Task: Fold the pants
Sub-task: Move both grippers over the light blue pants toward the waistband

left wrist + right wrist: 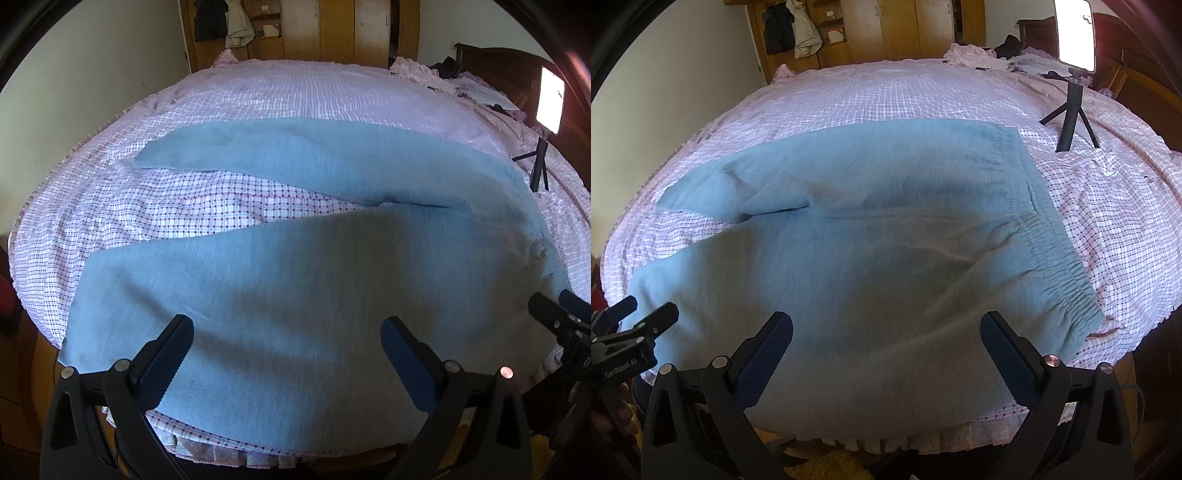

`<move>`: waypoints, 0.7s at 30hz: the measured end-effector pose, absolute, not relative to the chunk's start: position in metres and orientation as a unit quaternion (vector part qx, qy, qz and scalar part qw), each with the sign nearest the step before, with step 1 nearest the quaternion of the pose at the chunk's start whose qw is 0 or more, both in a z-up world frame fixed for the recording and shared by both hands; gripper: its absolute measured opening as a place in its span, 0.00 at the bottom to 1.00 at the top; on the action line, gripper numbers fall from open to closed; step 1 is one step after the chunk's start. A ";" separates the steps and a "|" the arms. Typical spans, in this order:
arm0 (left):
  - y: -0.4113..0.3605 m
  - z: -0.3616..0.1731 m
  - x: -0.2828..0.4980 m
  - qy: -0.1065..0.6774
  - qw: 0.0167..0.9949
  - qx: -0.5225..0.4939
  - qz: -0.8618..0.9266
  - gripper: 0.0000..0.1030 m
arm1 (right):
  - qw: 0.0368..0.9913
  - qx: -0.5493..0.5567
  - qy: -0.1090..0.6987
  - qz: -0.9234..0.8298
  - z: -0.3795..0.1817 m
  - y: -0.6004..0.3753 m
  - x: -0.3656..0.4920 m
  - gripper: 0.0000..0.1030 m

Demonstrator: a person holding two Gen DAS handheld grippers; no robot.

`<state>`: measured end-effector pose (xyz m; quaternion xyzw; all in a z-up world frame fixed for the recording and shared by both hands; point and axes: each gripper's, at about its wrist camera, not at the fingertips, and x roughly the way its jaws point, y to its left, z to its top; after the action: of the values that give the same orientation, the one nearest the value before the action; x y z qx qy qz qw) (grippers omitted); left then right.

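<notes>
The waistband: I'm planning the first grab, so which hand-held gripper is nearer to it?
Right. The right hand-held gripper hovers open beside the waistband; the left hand-held gripper hovers open farther along the near leg.

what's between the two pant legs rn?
Bare checked bedsheet: a wedge of it shows between the two legs of the blue pants, widest toward the cuffs. Clearest in the left wrist view.

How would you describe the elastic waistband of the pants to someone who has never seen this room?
Find the bed with the pink checked sheet; light blue pants lie spread across it. Follow them toward the phone on its small tripod. The waistband is the end there, the only gathered, ribbed strip on otherwise smooth cloth.
</notes>
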<state>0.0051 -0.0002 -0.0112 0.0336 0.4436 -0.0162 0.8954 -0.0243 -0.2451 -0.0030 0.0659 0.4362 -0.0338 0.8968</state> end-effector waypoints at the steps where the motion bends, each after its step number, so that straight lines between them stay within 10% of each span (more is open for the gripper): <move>1: -0.001 -0.012 0.005 0.445 0.895 0.034 -0.016 1.00 | 0.897 0.067 0.437 -0.034 -0.003 -0.246 -0.024 0.95; 21: -0.004 0.007 0.057 0.448 0.891 0.073 -0.026 1.00 | 0.889 0.056 0.454 0.002 0.020 -0.283 0.013 0.95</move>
<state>0.0571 -0.0039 0.0066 0.0727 0.4482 -0.0258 0.8906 0.0131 -0.2831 0.0199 0.0560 0.4544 0.0019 0.8890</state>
